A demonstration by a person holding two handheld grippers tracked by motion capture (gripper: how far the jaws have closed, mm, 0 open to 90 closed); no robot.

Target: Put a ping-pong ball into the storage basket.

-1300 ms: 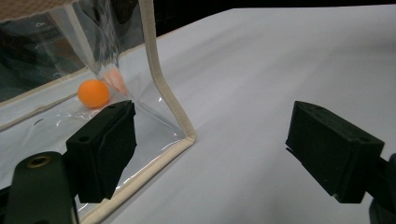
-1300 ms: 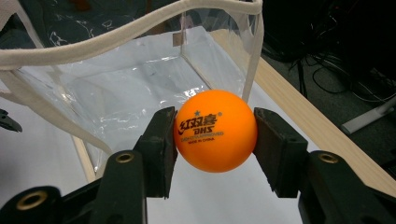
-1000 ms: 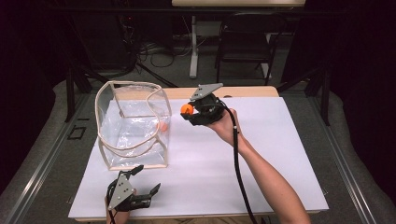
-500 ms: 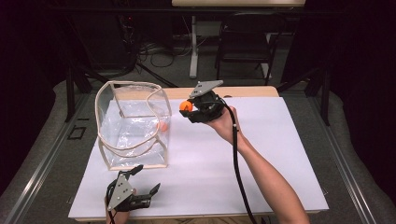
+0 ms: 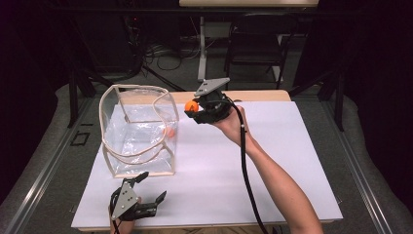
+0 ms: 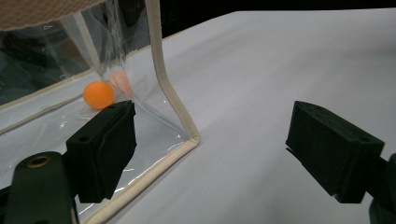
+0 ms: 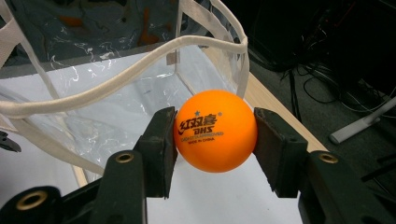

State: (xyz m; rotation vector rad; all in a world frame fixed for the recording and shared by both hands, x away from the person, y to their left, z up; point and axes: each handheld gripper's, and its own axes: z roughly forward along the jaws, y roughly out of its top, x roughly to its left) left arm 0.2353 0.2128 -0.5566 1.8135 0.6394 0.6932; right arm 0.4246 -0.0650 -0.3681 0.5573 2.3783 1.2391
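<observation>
Orange ball in R tool

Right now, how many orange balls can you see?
2. One orange ball is clamped in the right gripper beside the clear bag; the second ball lies inside the bag. None other visible.

A lab or recording studio: a table under white sheeting stands on grey floor matting, with dark surroundings, tangled cables and equipment stands at the far side.
</observation>
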